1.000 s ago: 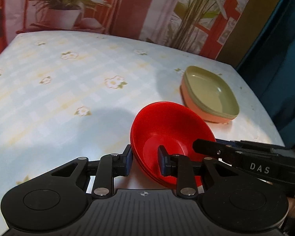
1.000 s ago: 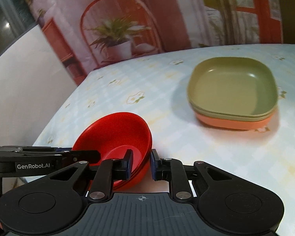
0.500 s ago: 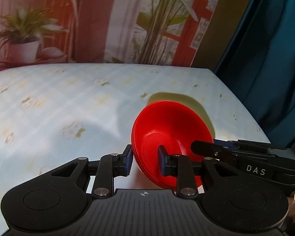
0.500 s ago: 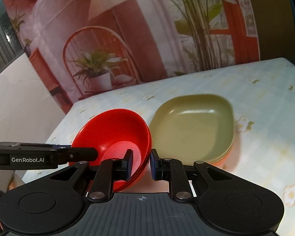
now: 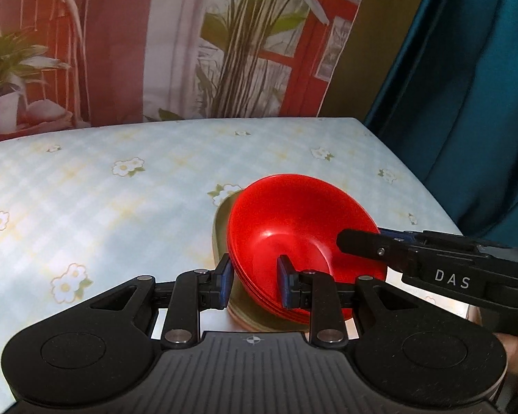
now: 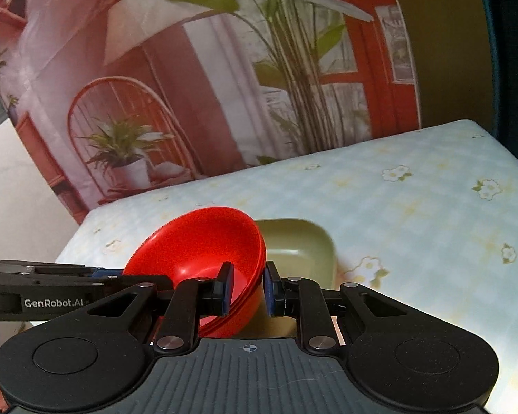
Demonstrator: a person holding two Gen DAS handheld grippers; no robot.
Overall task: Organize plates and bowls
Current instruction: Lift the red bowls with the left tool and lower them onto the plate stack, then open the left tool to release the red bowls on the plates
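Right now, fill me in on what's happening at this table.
A person is holding a stack of red bowls with two handheld tools, one on each side of the rim. The left tool clamps the near rim, and the right tool clamps the opposite edge. The stack hangs tilted just over the green plate, which sits on the flowered tablecloth. The bowls are not set down yet; they look about to go onto the plate.

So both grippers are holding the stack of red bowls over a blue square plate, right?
Not quite: the plate beneath the red bowls is olive green, not blue, as the right wrist view shows. Both the left gripper and right gripper do clamp the bowls' rim.
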